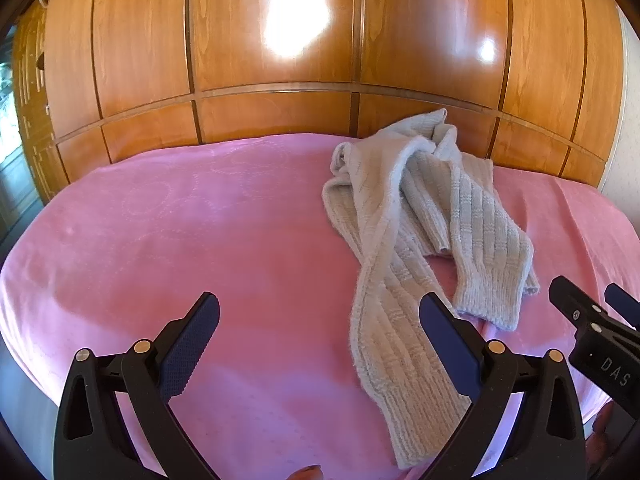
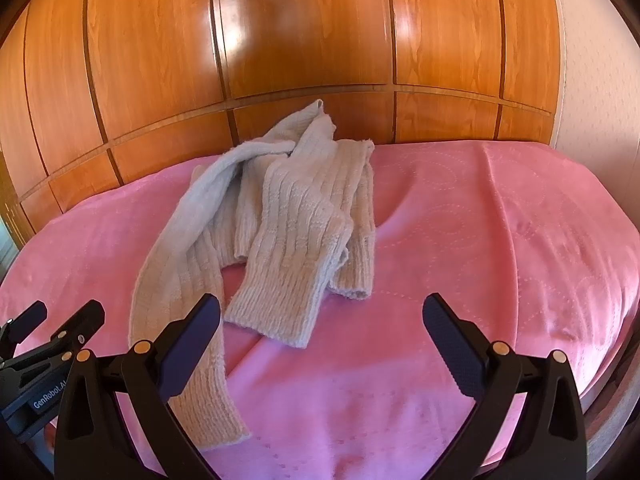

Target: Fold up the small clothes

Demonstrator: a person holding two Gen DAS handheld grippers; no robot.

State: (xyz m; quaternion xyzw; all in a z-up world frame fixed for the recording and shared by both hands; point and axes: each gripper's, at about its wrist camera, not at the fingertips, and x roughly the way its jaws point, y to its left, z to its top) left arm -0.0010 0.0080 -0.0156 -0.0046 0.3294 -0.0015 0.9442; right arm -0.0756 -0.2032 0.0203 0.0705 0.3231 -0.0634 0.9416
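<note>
A cream ribbed knit sweater (image 1: 424, 216) lies crumpled on the pink bedspread (image 1: 200, 220), its sleeves trailing toward me. My left gripper (image 1: 320, 316) is open and empty, hovering above the bed; its right finger is over the near sleeve. My right gripper (image 2: 322, 316) is open and empty, just in front of the sweater (image 2: 288, 216), with its left finger over a sleeve. The right gripper also shows at the right edge of the left wrist view (image 1: 592, 308), and the left gripper at the left edge of the right wrist view (image 2: 60, 320).
A glossy wooden wardrobe wall (image 1: 280, 80) stands right behind the bed. The bedspread (image 2: 500, 240) stretches to the right of the sweater, with the bed edge at the lower right. A pale wall (image 2: 592, 80) is at the far right.
</note>
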